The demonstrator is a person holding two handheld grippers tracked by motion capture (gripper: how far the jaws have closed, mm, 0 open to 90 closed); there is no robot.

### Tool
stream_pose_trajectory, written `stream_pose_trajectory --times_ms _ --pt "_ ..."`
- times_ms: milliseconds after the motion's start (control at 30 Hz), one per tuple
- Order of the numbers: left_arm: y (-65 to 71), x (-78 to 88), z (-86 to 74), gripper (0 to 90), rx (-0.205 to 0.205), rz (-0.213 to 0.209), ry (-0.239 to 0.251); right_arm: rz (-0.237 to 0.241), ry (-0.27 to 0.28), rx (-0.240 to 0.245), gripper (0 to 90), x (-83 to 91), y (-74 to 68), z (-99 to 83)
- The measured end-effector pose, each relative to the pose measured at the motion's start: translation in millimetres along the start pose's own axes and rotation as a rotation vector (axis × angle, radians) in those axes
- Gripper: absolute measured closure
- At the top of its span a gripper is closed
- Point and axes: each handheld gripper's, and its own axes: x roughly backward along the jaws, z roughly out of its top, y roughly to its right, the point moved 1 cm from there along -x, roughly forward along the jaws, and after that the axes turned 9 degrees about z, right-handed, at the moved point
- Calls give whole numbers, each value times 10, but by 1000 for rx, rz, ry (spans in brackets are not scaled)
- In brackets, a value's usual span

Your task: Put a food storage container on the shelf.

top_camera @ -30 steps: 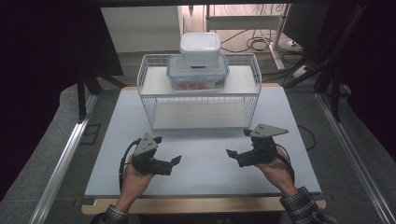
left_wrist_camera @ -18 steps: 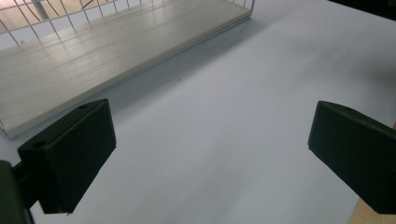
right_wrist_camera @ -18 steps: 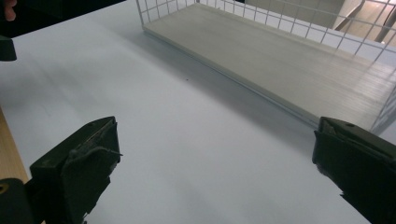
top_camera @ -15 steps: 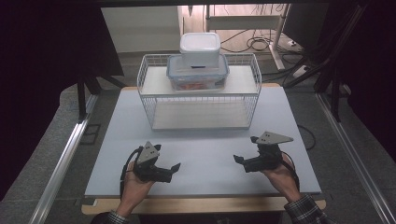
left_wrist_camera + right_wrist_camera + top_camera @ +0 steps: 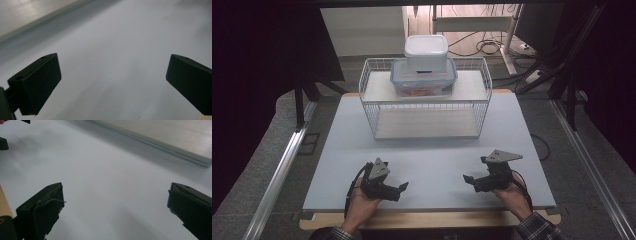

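Grippers low over the near edge of the table, both empty. Left gripper at about 7 o'clock on the pale grey top, held in the person's left hand, jaws pointing toward 3 o'clock. In the left gripper view the two black jaws stand wide apart, nothing but bare table surface between them.

Right gripper at about 5 o'clock, held in the right hand, grey three-cornered plate on top, jaws pointing toward 9 o'clock, so the two grippers face each other across the near middle of the table, well apart. Right gripper view: jaws likewise wide apart, bare table between; a strip of light wooden table edge at lower left of that view.

White wire basket at 12 o'clock, at the far side of the table, well apart from both grippers. On its upper shelf, a clear container with blue-rimmed lid, something reddish inside, too small to tell what. White lidded tub stacked on top of that container, touching it. Lower level of the basket shows a pale floor panel.
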Motion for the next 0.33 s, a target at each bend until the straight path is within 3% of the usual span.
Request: stream_pose_trajectory --times_ms 67,333 --pt "-26 -29 -27 0 12 1 -19 -2 -14 -1 8 -29 10 -24" --pt "-66 -20 -26 0 30 11 -12 -2 -46 -20 6 -63 48 -57"
